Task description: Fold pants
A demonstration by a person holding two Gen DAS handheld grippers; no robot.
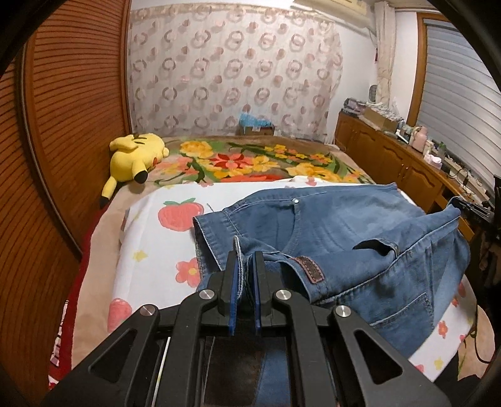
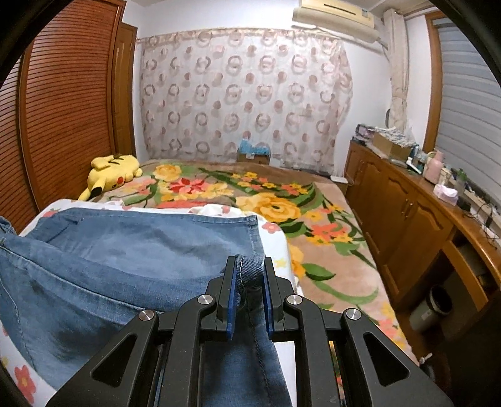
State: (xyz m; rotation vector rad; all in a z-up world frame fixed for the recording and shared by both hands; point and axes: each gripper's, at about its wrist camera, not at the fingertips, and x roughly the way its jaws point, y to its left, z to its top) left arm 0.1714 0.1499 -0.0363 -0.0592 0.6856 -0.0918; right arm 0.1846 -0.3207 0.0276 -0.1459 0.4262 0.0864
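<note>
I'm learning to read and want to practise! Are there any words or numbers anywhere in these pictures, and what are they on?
No text here can be read.
Leather patch on the jeans: no legible lettering.
Sticker on the air conditioner: too small and blurred.
Boxes on the cabinet: any print is too blurred.
Box by the curtain: blurred, unreadable.

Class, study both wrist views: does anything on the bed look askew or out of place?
The jeans lie bunched and crooked on the white sheet, mid-fold, each gripper pinching denim. The yellow plush toy lies tipped over. Nothing looks spilled or damaged.
</note>
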